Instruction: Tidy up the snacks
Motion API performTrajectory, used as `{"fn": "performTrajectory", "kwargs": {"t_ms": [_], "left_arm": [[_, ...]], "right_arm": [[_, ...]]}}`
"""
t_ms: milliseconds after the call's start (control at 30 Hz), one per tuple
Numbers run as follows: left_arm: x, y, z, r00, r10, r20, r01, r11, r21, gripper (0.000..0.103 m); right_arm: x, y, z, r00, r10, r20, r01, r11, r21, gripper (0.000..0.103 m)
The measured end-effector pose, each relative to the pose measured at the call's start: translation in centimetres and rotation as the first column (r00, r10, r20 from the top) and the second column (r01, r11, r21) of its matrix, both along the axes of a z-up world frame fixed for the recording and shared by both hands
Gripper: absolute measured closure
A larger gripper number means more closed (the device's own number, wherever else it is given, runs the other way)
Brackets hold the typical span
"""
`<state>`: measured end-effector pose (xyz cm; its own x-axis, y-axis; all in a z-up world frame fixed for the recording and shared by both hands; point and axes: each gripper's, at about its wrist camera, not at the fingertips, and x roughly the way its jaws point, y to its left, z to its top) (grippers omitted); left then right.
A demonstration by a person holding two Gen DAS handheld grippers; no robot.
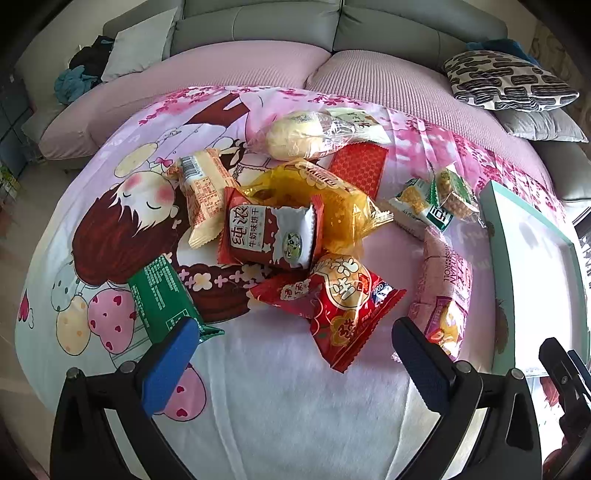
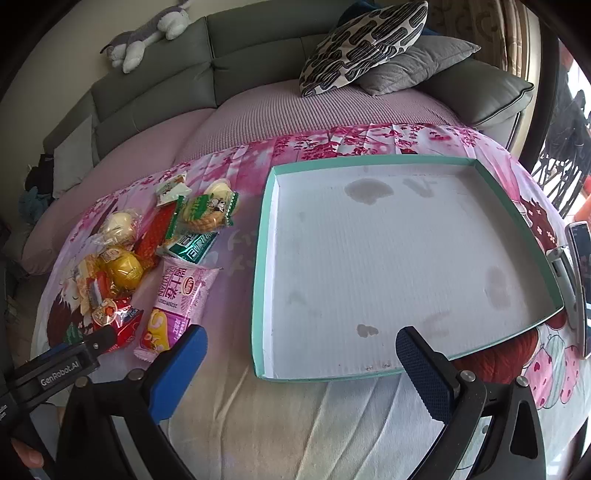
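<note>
A grey-green sofa (image 2: 240, 48) fills the top of both views, and its seat is covered with a ribbed pink cover (image 1: 258, 62). A black-and-white patterned cushion (image 2: 364, 44) leans on a plain grey cushion (image 2: 417, 64) at the upper right. A grey and white plush toy (image 2: 147, 35) lies on the sofa back at the upper left. Bright daylight comes from the right edge, near a dark metal railing (image 2: 565, 158). A cartoon-printed pink cloth (image 1: 122, 229) covers the surface in front.
</note>
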<state>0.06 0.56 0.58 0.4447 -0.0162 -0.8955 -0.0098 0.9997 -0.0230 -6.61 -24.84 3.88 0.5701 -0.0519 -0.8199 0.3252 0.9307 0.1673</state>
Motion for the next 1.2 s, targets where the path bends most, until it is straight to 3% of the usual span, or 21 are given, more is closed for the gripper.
{"fn": "performTrajectory", "kwargs": {"t_ms": [1200], "left_arm": [[-0.37, -0.84, 0.57, 0.997, -0.056, 0.054, 0.055, 0.998, 0.011, 0.0]], "right_arm": [[-0.03, -0.07, 0.74, 1.0, 0.007, 0.031, -0.007, 1.0, 0.008, 0.0]]}}
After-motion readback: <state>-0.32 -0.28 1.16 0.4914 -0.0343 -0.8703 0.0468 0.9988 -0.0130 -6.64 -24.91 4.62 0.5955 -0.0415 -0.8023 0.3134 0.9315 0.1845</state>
